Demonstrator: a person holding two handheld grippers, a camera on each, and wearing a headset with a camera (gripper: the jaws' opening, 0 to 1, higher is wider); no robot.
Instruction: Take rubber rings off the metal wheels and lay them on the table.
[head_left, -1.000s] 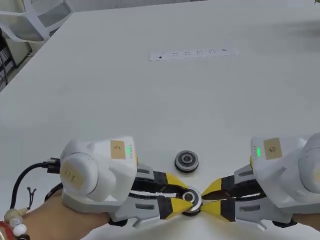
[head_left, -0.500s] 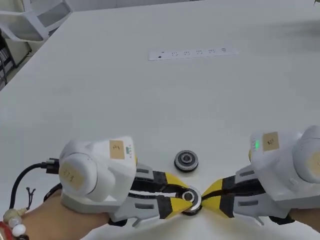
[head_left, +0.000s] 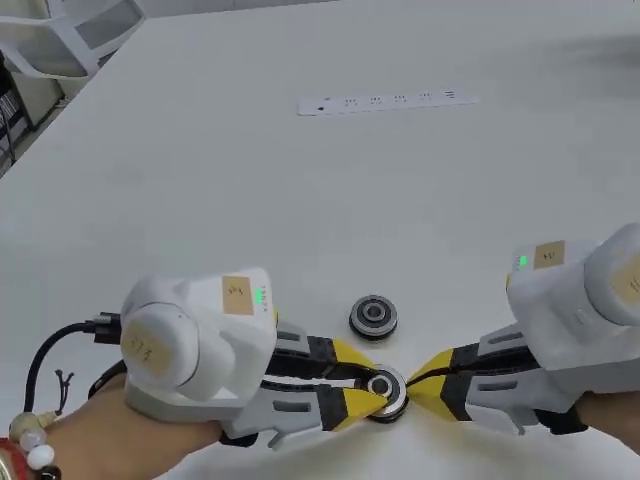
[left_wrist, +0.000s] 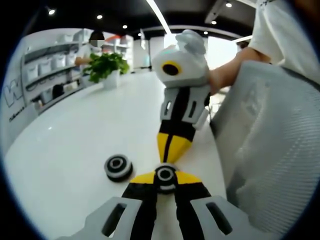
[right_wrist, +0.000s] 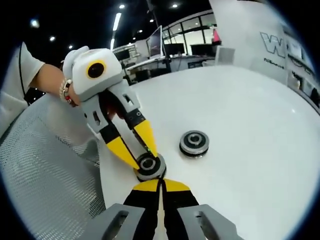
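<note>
As the left gripper view shows more plainly than the head view, the left gripper (left_wrist: 165, 175) clamps the small black-ringed metal wheel (head_left: 383, 387), hub upward. The right gripper (right_wrist: 161, 181), jaws together, touches its rim. A second identical wheel (head_left: 373, 316) lies flat just beyond.

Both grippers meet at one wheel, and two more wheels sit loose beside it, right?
Not quite. The left gripper and right gripper meet at the near wheel, but only one loose wheel sits on the table beside it; head view shows it.
</note>
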